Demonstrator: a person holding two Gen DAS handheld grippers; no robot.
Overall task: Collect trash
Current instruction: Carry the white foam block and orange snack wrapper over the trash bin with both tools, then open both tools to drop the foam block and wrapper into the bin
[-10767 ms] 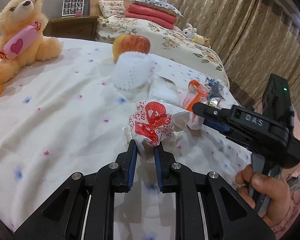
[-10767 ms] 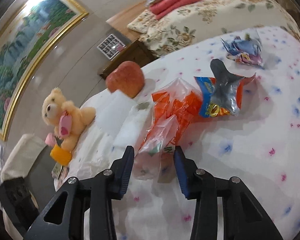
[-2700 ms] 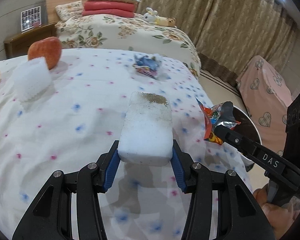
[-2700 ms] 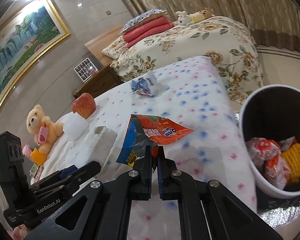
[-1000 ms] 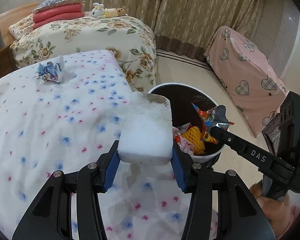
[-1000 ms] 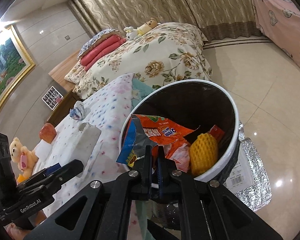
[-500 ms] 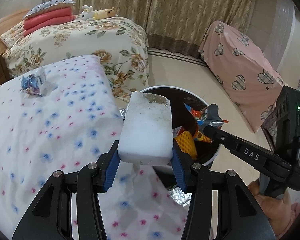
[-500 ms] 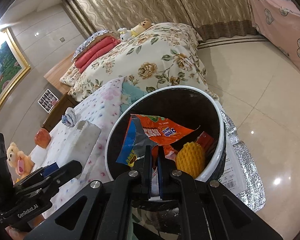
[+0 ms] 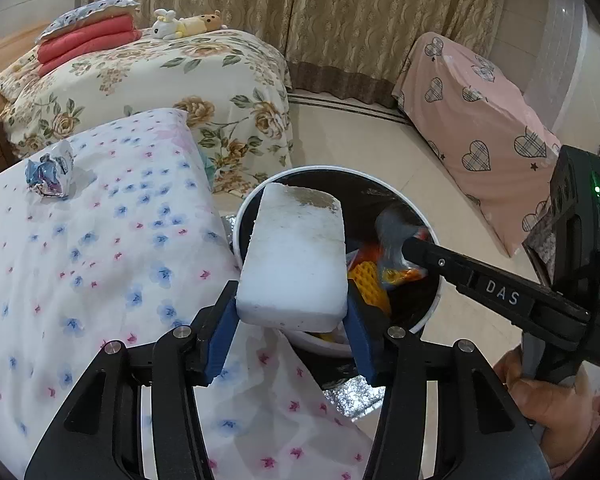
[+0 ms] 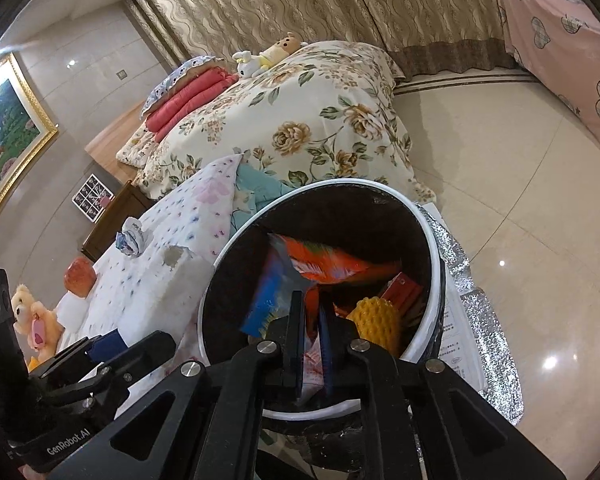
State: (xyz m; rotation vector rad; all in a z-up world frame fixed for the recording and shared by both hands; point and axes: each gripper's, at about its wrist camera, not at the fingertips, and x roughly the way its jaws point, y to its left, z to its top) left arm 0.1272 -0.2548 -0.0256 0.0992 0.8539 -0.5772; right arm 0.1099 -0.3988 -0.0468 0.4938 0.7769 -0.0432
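Now the white foam block sits between the blue pads of the left tool, which is closed on it and holds it up. The block hangs over the near rim of the round trash bin, just past the edge of the bed with the dotted sheet. The left tool points down at a slant.

The right tool also points down at a slant, right over the mouth of the bin. Its jaws have just been opening and now stand a tiny bit apart. The orange and blue snack wrapper looks blurry in front of them, inside the bin. I cannot tell if the pads touch it. A hand grips the right tool's handle at the lower right.

A moment ago the wrapper was sharp and pinched tight in the right tool. The block has come from over the bed to over the bin.

Inside the bin lie a yellow bumpy net and a red packet. A crumpled blue and white wrapper is on the bed, well apart from both tools. Far back on the bed are an apple and a teddy bear.
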